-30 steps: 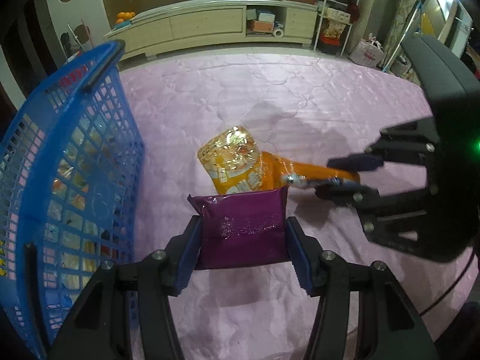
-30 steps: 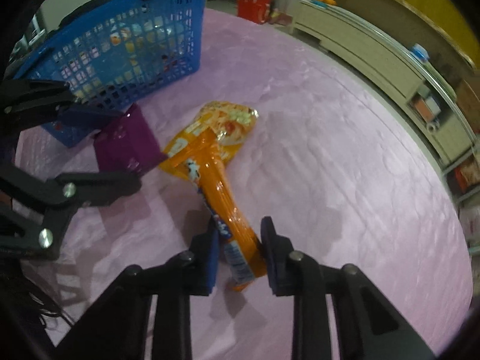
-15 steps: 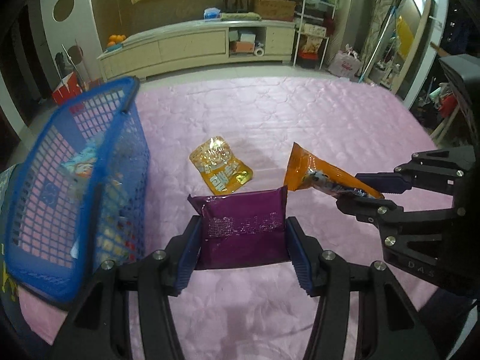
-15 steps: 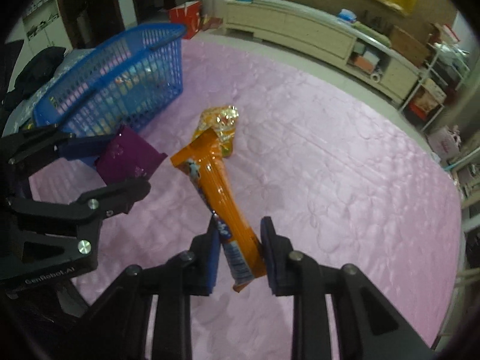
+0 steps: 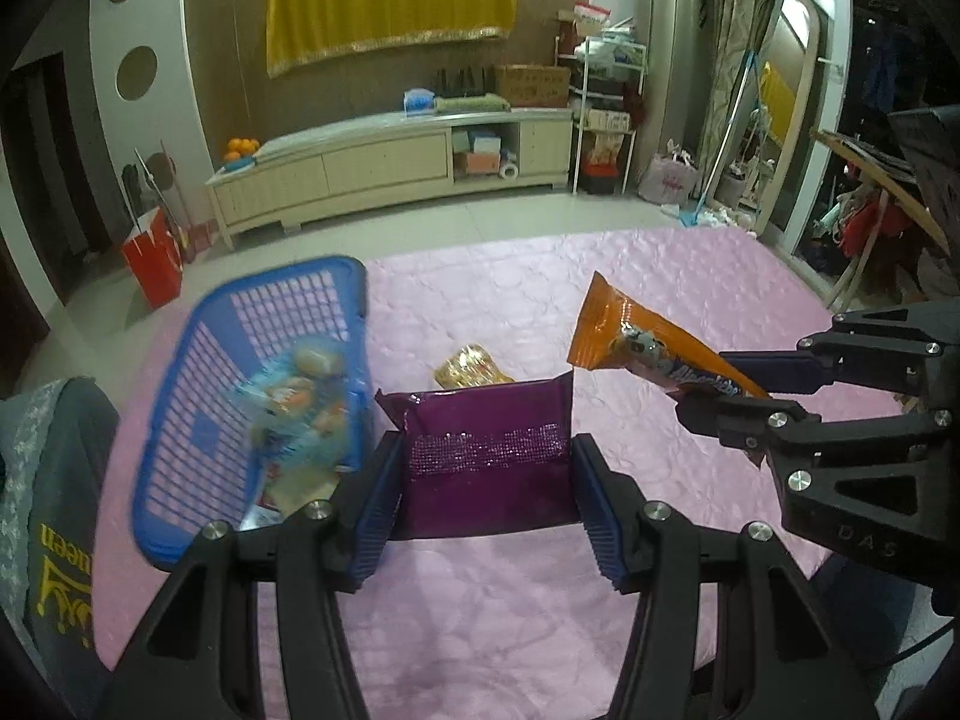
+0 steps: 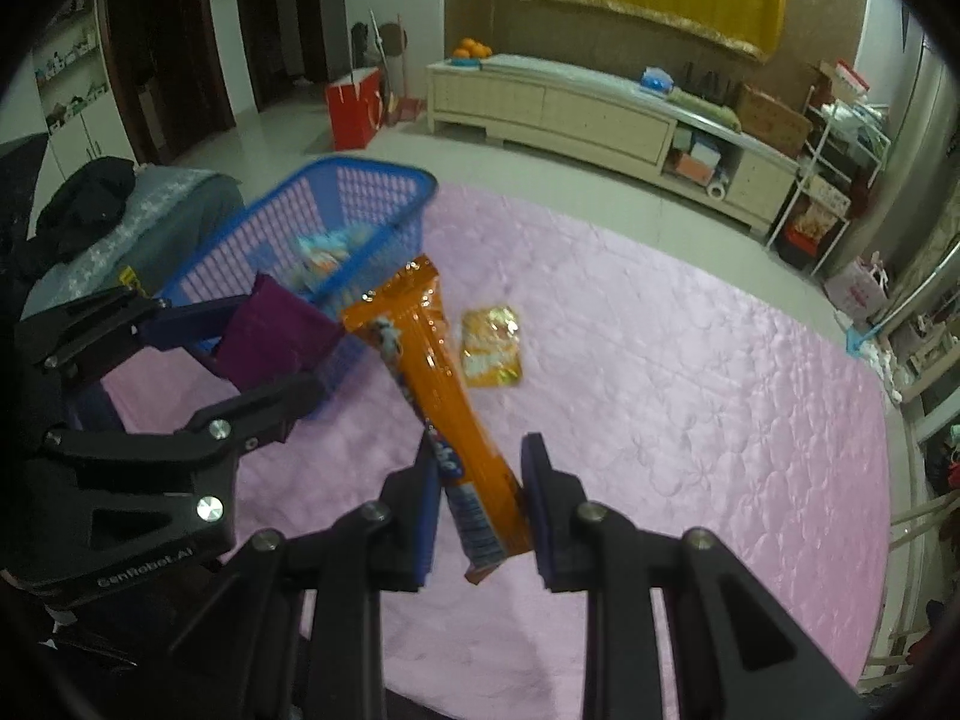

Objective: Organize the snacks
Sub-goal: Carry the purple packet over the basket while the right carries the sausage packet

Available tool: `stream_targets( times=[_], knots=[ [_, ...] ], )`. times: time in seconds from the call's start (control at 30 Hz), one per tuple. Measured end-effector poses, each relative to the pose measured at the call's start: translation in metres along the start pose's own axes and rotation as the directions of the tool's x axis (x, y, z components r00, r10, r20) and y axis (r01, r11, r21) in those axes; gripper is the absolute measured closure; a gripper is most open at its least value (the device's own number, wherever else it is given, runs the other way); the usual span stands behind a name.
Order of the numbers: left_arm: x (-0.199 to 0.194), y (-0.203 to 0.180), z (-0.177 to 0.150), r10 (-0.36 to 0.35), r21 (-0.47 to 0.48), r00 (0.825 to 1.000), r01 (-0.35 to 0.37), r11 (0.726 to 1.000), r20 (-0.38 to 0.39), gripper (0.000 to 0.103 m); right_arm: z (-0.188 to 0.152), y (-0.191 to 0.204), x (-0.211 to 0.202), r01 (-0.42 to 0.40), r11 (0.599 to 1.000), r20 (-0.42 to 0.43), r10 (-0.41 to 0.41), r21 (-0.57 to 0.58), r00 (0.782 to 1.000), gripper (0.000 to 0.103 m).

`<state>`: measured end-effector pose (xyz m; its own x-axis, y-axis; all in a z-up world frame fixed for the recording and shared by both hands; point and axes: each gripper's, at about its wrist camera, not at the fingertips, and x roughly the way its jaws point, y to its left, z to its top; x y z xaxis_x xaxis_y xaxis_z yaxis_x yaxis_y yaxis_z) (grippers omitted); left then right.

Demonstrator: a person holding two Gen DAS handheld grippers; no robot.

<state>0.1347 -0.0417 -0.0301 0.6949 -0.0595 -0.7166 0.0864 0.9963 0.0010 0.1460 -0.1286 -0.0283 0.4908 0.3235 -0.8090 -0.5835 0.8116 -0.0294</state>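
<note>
A pink quilted mat [image 5: 690, 276] spreads across the floor, with a blue basket [image 5: 276, 324] on its left edge already holding snacks. Just right of the basket, the left gripper [image 5: 486, 480] pinches a purple packet [image 5: 486, 450] above the mat; farther right, the right gripper [image 6: 480, 516] clamps a long orange packet [image 6: 432, 360]. A small gold pouch [image 6: 492, 348] lies flat on the mat beside the basket.

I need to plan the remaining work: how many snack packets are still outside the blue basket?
3: the purple packet in the left gripper, the orange packet in the right gripper, and the yellow packet lying on the pink cover.
</note>
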Motion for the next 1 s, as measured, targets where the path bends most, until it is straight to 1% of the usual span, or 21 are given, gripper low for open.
stream_targets(
  times=[0.17, 0.3, 0.4, 0.47, 0.57, 0.7, 0.8, 0.9, 1.0],
  knots=[
    [-0.019, 0.039, 0.008, 0.006, -0.023, 1.000, -0.006, 1.000, 0.013, 0.050, 0.019, 0.020, -0.006, -0.018, 1.000, 0.037, 0.018, -0.013, 0.999, 0.073],
    [-0.029, 0.065, 0.017, 0.047, -0.018, 0.999, -0.047, 0.999, 0.019, 0.050, 0.037, 0.039, -0.004, -0.062, 0.998, 0.046, 0.063, -0.024, 0.997, 0.073],
    [-0.034, 0.084, 0.018, 0.058, -0.025, 0.998, -0.058, 0.998, 0.010, 0.050, 0.051, 0.055, 0.004, -0.071, 0.997, 0.045, 0.073, -0.040, 0.996, 0.073],
    [-0.034, 0.099, 0.017, 0.079, -0.035, 0.997, -0.079, 0.996, 0.007, 0.050, 0.058, 0.062, 0.010, -0.078, 0.996, 0.040, 0.080, -0.041, 0.996, 0.073],
    [-0.028, 0.117, 0.016, 0.089, -0.045, 0.996, -0.089, 0.995, -0.007, 0.050, 0.065, 0.070, 0.020, -0.092, 0.995, 0.023, 0.093, -0.043, 0.995, 0.073],
    [-0.011, 0.139, 0.009, 0.057, -0.059, 0.997, -0.060, 0.996, -0.050, 0.050, 0.072, 0.082, 0.036, -0.111, 0.992, -0.005, 0.111, -0.062, 0.994, 0.075],
    [0.008, 0.153, -0.001, 0.055, -0.073, 0.994, -0.062, 0.995, -0.093, 0.050, 0.074, 0.087, 0.051, -0.121, 0.990, -0.029, 0.119, -0.066, 0.992, 0.076],
    [0.023, 0.160, -0.009, 0.047, -0.075, 0.992, -0.056, 0.996, -0.120, 0.050, 0.077, 0.088, 0.065, -0.131, 0.990, -0.052, 0.128, -0.059, 0.990, 0.076],
    [0.033, 0.165, -0.010, 0.043, -0.074, 0.990, -0.054, 0.996, -0.138, 0.050, 0.079, 0.090, 0.076, -0.138, 0.989, -0.071, 0.134, -0.054, 0.988, 0.076]
  ],
)
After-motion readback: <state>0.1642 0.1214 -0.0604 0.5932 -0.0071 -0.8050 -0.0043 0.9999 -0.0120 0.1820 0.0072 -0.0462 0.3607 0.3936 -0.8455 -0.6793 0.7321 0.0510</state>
